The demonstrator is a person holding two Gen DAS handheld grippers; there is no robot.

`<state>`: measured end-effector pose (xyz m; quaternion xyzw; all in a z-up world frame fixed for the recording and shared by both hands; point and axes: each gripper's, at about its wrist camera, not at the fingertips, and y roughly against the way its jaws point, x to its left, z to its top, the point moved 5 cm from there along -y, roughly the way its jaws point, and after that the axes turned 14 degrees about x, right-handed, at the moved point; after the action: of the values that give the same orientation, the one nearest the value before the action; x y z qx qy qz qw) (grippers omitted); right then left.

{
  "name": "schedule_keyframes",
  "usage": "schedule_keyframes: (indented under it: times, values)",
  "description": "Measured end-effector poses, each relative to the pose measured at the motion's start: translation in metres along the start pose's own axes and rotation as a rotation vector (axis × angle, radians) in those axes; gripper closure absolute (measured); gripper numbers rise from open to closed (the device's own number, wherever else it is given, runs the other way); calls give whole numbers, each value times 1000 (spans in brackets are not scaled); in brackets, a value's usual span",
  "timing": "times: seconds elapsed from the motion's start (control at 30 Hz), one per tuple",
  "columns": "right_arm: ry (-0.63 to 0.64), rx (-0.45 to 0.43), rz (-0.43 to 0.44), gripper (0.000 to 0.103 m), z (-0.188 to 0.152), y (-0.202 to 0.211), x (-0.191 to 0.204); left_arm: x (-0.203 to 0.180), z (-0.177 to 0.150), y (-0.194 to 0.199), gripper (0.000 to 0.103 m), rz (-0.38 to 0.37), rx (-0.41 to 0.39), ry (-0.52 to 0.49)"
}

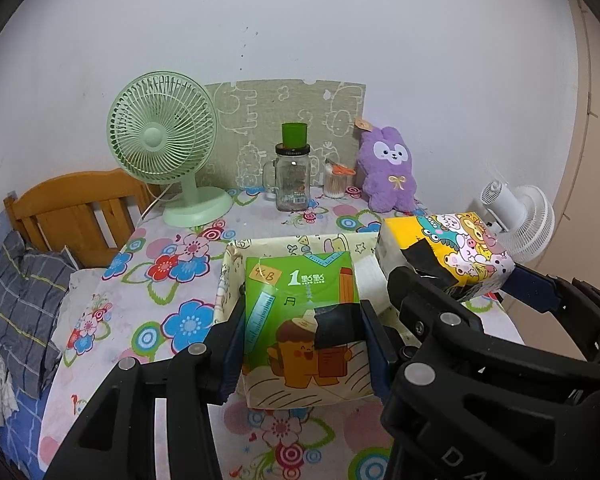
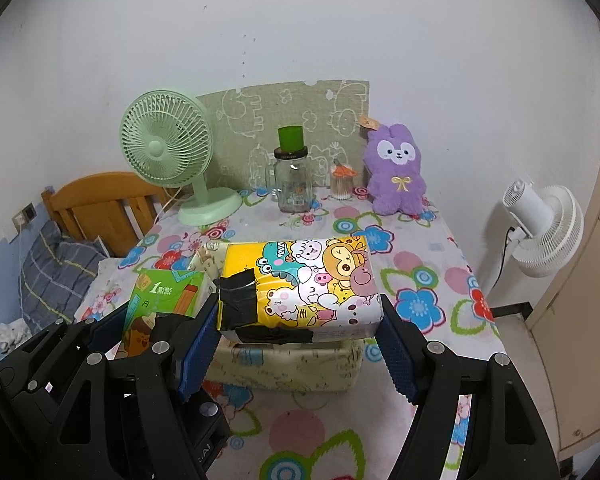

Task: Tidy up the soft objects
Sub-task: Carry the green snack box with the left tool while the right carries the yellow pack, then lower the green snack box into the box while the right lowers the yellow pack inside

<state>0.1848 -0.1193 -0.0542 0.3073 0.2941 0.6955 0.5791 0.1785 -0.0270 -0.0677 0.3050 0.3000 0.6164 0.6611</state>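
Note:
A green tissue pack [image 1: 300, 320] with a cartoon print sits between the blue pads of my left gripper [image 1: 304, 344], which is shut on it. It hangs over a cream fabric box [image 1: 225, 280] on the floral table. My right gripper [image 2: 300, 340] is shut on a yellow cartoon tissue pack [image 2: 312, 280], held just above the same box [image 2: 292, 368]. In the left wrist view the yellow pack [image 1: 460, 244] is to the right of the green one. The green pack [image 2: 164, 296] shows at the left of the right wrist view. A purple plush toy [image 1: 388, 172] [image 2: 396, 176] sits upright at the table's back right.
At the table's back stand a green desk fan [image 1: 160, 128], a glass jar with a green lid [image 1: 292, 176] and a small jar of cotton swabs [image 1: 335, 184]. A white fan [image 2: 548, 232] is off the right edge. A wooden headboard [image 1: 76, 208] and pillow [image 1: 20, 292] lie left.

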Motion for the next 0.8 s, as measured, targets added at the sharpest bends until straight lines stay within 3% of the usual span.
schedule_keyframes:
  times: [0.8]
  values:
    - [-12, 47, 27, 27, 33, -65, -8, 5, 32, -63, 49, -14, 58, 2]
